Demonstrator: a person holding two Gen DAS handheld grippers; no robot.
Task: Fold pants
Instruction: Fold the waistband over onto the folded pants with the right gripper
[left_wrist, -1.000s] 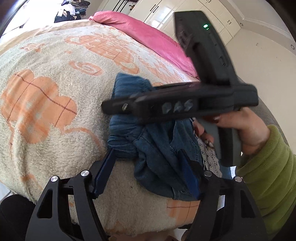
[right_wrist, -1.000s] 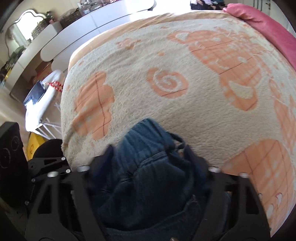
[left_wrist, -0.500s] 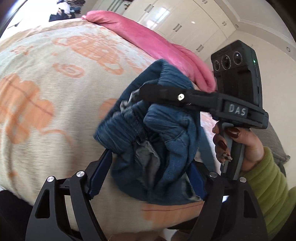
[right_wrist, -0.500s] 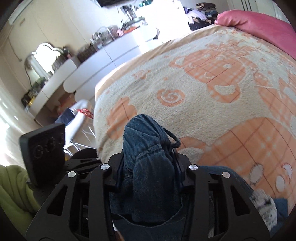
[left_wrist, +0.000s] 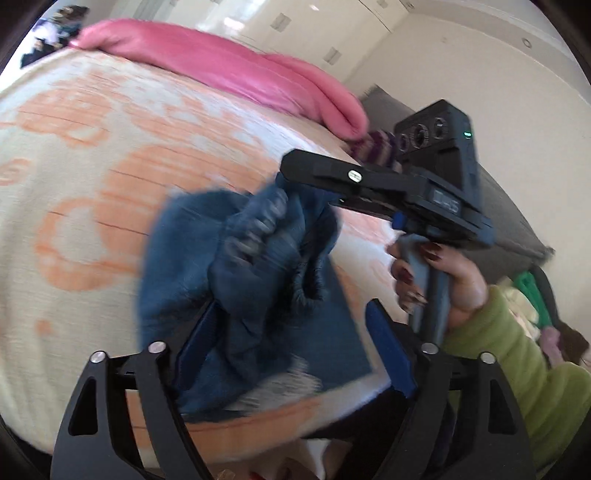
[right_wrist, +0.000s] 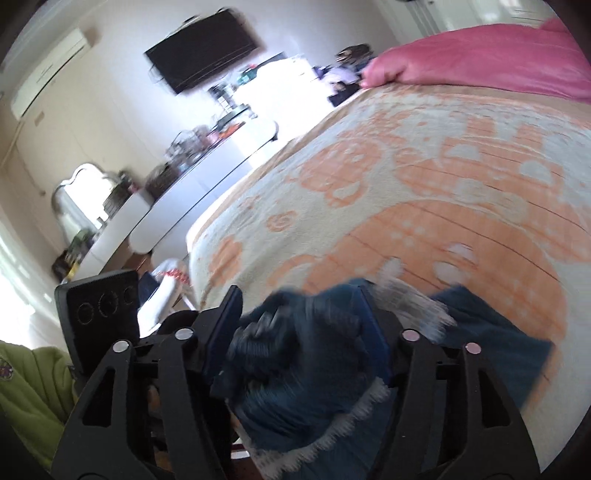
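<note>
The pants (left_wrist: 236, 280) were soft, limp denim, bunched on the blanket (left_wrist: 74, 177). The left gripper (left_wrist: 284, 343) was opening, denim between its jaws, no longer pinched. The right gripper (right_wrist: 299, 328) was opening too, with cloth between its pads; the waistband looked the firmest hold.

1. One pair of blue denim pants (left_wrist: 240, 280), bunched on the bed.
2. Two handheld grippers: the left gripper (left_wrist: 291, 343) and the right gripper (right_wrist: 299, 321).
3. One hand (left_wrist: 439, 280) on view, with one green sleeve (left_wrist: 517, 373).
4. One cream and orange blanket (right_wrist: 424, 177).
5. One pink pillow (right_wrist: 491, 62).
6. One wall television (right_wrist: 201, 64).
7. One air conditioner (right_wrist: 50, 70).
8. One mirror (right_wrist: 83, 199).
9. One long white dresser (right_wrist: 177, 206).
</note>
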